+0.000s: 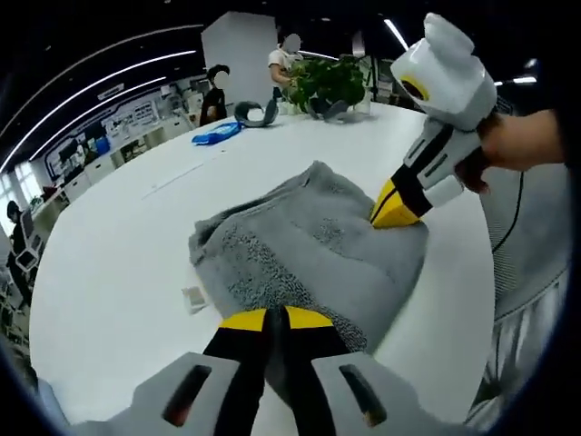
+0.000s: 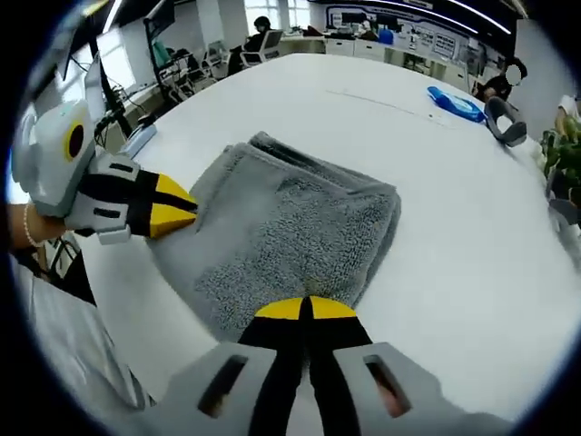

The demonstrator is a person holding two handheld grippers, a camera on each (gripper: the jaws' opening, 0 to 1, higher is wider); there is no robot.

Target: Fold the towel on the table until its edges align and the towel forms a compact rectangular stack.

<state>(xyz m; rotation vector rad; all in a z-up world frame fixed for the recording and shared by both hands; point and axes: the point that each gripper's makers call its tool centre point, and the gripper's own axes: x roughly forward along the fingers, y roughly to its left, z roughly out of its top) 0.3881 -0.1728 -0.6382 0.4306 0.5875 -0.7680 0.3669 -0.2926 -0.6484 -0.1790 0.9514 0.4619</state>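
In the left gripper view, the left gripper point(image 1: 276, 320) is seen with its yellow-tipped jaws pressed together, no gap being visible between them. The tips are set at the near edge of the grey towel point(image 1: 309, 245); whether a layer of cloth is pinched between them cannot be told. In the right gripper view the same gripper point(image 2: 186, 211) is seen from the side, its tips at the towel's left edge.

In the right gripper view, the right gripper point(image 2: 305, 311) is likewise seen with jaws brought together at the near edge of the towel point(image 2: 290, 232); a grip on the fabric cannot be confirmed. In the left gripper view this gripper point(image 1: 392, 213) is seen entering from the right, held by a hand point(image 1: 508, 145), with its yellow tips touching the towel's far right corner.

The towel is located directly ahead of both sets of fingers, between the two grippers. It is folded into a thick, roughly rectangular bundle with layered edges visible, and it lies on the white table point(image 1: 118, 263).

Beyond the towel, well apart from the fingers, a blue object point(image 1: 216, 134) and a grey curved object point(image 1: 257, 113) are placed on the table. A potted plant point(image 1: 327, 82) stands at the far edge. A small tag-like piece point(image 1: 192, 296) lies just beside the towel, left of the left fingers.
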